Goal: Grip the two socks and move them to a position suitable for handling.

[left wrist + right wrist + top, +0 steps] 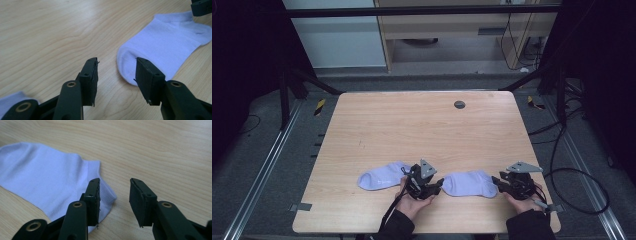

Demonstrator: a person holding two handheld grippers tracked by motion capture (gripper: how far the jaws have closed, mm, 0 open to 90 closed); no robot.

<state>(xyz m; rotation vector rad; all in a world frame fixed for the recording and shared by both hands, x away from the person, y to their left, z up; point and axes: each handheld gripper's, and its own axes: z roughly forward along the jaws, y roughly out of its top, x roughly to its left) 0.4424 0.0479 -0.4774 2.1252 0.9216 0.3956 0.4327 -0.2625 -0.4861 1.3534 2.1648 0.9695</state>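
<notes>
Here, the pale wooden table (422, 125) stands on grey floor (257, 160); both grippers' jaws gape empty.

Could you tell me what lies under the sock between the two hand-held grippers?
The sock lies flat on the bare wooden table, with wood showing all round it in both gripper views. Whatever might sit beneath the fabric is covered and cannot be seen.

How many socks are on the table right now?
2. One sock lies left of the left gripper; the other sock lies between it and the right gripper. None look hidden.
</notes>
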